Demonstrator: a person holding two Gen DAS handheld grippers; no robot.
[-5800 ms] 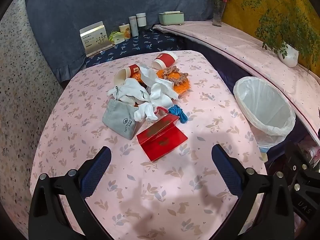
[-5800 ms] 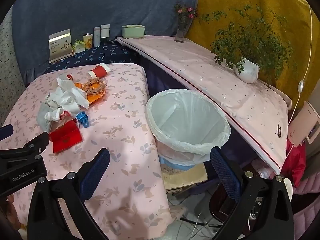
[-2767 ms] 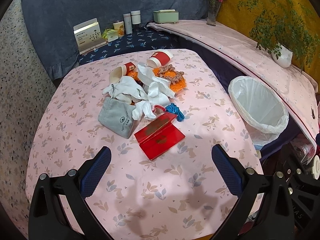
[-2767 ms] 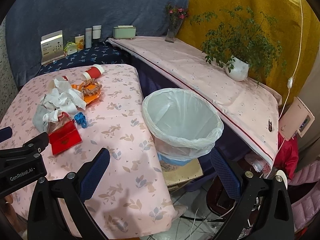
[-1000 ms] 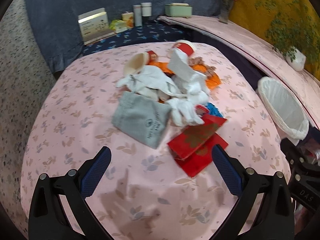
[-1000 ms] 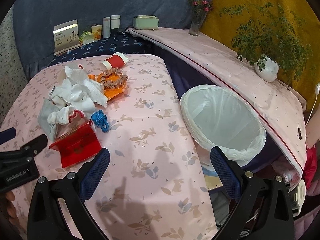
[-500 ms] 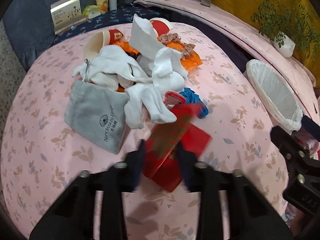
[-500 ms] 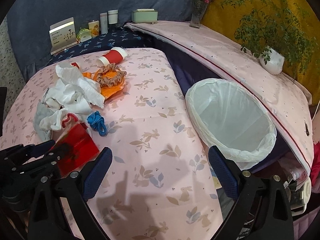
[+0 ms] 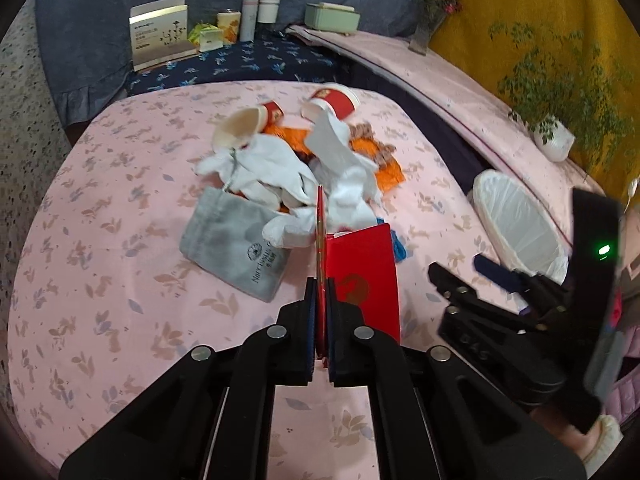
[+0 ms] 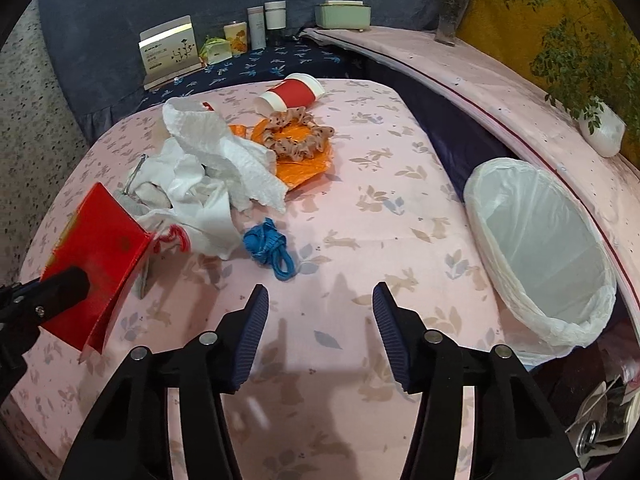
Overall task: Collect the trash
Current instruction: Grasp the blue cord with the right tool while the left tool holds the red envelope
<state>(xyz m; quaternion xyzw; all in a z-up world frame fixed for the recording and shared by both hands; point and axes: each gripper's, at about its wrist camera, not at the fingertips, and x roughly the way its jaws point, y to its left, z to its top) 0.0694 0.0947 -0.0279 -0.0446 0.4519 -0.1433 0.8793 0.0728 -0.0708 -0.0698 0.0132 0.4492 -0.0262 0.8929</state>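
Observation:
My left gripper (image 9: pixel 319 286) is shut on one flap of a folded red card (image 9: pixel 362 276) and holds it lifted off the pink table; it also shows in the right wrist view (image 10: pixel 94 258). Behind it lies a trash pile: white tissues (image 10: pixel 216 160), a grey pouch (image 9: pixel 232 244), a blue cord (image 10: pixel 272 250), an orange wrapper with a brown scrunchie (image 10: pixel 298 138), and two red paper cups (image 9: pixel 334 102). My right gripper (image 10: pixel 320 304) is open and empty, just short of the blue cord. A white-lined bin (image 10: pixel 548 248) stands right of the table.
A dark blue shelf at the back holds a box (image 9: pixel 160 38), small containers (image 9: pixel 256 16) and a green case (image 9: pixel 330 18). A long pink ledge (image 10: pixel 500 92) runs along the right with a flower vase (image 10: pixel 452 8) and a potted plant (image 10: pixel 596 120).
My left gripper closed on the red card and lifted it. My right gripper moved in over the table toward the blue cord and narrowed its opening.

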